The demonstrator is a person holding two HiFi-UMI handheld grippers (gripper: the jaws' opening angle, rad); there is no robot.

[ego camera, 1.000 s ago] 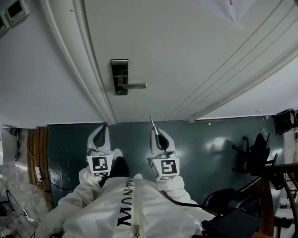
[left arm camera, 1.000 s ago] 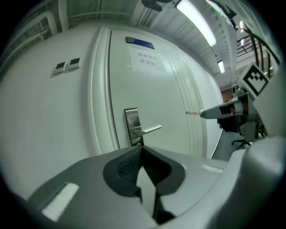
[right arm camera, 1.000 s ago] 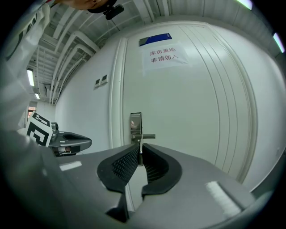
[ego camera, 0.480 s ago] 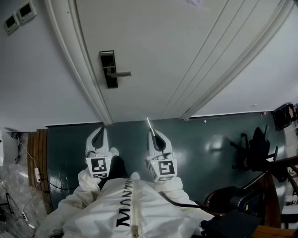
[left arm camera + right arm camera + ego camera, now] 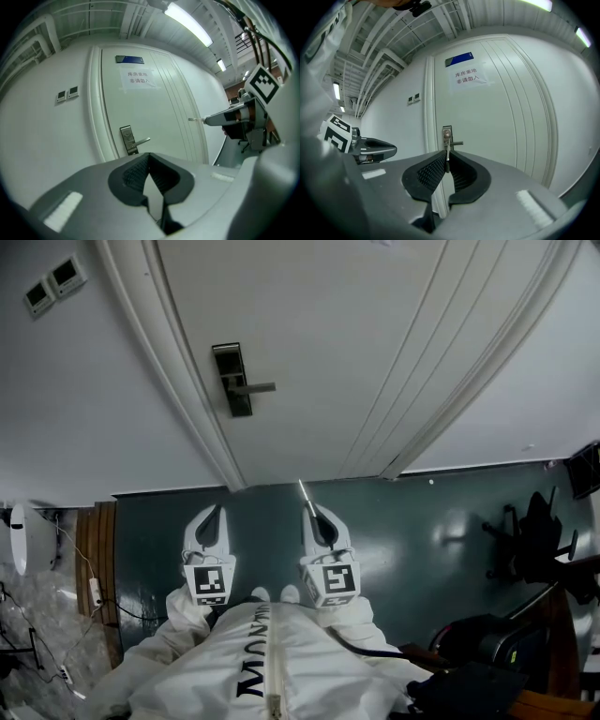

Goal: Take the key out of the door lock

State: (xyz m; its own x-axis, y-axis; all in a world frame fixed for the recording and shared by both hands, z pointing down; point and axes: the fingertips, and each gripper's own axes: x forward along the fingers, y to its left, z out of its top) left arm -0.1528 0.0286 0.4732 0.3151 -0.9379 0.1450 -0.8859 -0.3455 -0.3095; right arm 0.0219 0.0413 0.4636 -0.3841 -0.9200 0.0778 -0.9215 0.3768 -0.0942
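At the far left of the head view, two small grey wall panels are mounted on the white wall. Lower down, a strip of brown wooden boarding is seen beside the dark green floor.

Next comes the white panelled door, shut in its frame. A dark rectangular lock plate with a grey metal lever handle is fitted near its left edge. Higher on the door, a blue plaque and a white paper notice are fixed.

The left gripper is held low in front of the door, over the floor. Its jaws are brought together at the tips with nothing between them.

Just to its right, and level with it, the right gripper is held. Its jaws are closed on the thin silver metal key, which is pinched at the very tips and projects past them towards the door. The key is well apart from the lock plate, in the air between the person and the door.

Both grippers are carried by the sleeves of a white suit. At the far right, a black office chair stands on the floor.
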